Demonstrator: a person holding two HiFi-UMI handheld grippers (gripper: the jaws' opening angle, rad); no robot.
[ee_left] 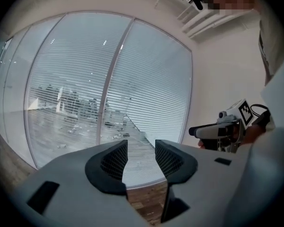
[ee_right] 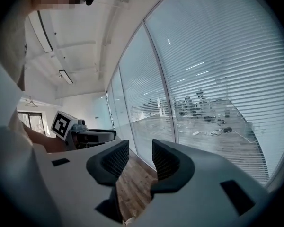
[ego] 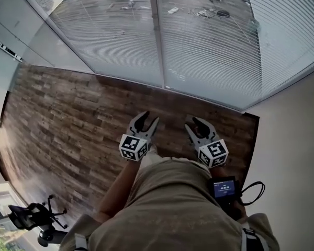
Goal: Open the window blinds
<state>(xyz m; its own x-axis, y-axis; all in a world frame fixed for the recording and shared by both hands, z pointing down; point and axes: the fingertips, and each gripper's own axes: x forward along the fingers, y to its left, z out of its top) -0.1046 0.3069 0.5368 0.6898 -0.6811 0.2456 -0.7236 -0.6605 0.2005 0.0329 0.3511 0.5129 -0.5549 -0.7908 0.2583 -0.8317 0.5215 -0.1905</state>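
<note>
We look down on a floor (ego: pixel 68 124) of wood-look planks in mixed browns and greys, the short boards laid in staggered rows. Its far edge runs along the foot of the window blinds (ego: pixel 199 51) and follows their bend. Its right edge meets a plain pale wall (ego: pixel 293 140). Near the lower left corner of the head view a black office chair (ego: pixel 29 213) stands on the planks on its spoked base, well apart from the window. In the two gripper views we see only a narrow strip of the same planking, low in each picture, running up to the glass.
</note>
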